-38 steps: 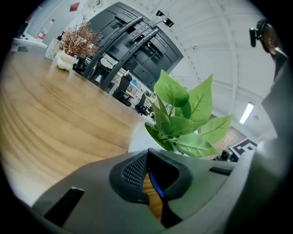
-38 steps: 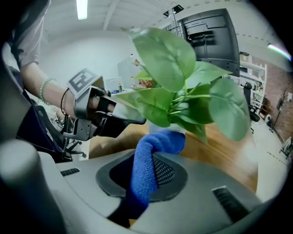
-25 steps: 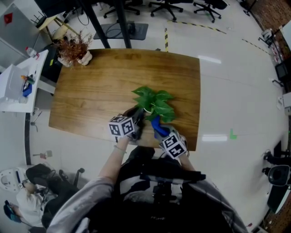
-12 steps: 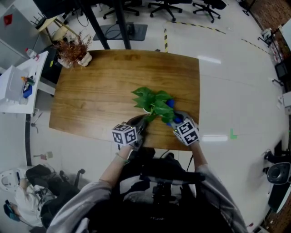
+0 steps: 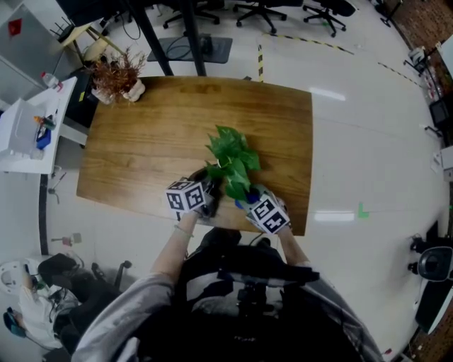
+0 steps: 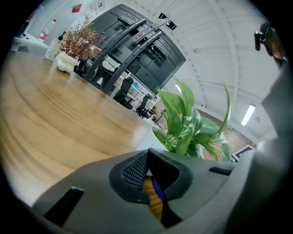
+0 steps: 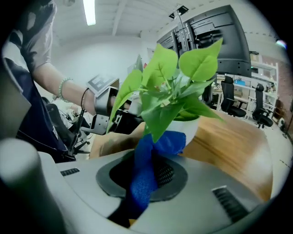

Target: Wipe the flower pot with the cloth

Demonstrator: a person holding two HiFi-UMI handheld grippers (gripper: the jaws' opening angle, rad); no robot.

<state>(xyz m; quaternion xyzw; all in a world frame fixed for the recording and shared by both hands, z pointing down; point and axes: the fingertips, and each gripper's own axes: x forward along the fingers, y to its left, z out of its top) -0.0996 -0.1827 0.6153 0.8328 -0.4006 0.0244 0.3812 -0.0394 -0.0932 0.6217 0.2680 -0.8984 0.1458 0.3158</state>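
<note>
A leafy green plant [image 5: 232,162] grows in a white flower pot [image 7: 190,129] near the front edge of the wooden table [image 5: 141,141]. My left gripper [image 5: 212,191] reaches the pot from the left. In the left gripper view its jaws [image 6: 147,153] stand shut at the pot's white wall [image 6: 144,137]. My right gripper [image 5: 246,202] is at the pot's near right side, shut on a blue cloth [image 7: 167,141]. The cloth's bunched end lies against the pot's lower wall. Leaves hide the pot in the head view.
A dried brown plant in a white pot [image 5: 117,74] stands at the table's far left corner. A white side table [image 5: 25,131] with small items is off to the left. Office chairs [image 5: 262,8] stand beyond the table. The table's front edge runs just under both grippers.
My right gripper has swung from the pot's right side back toward its near side with the cloth. The leaves have turned and now bunch narrower. The left gripper shifted slightly.
</note>
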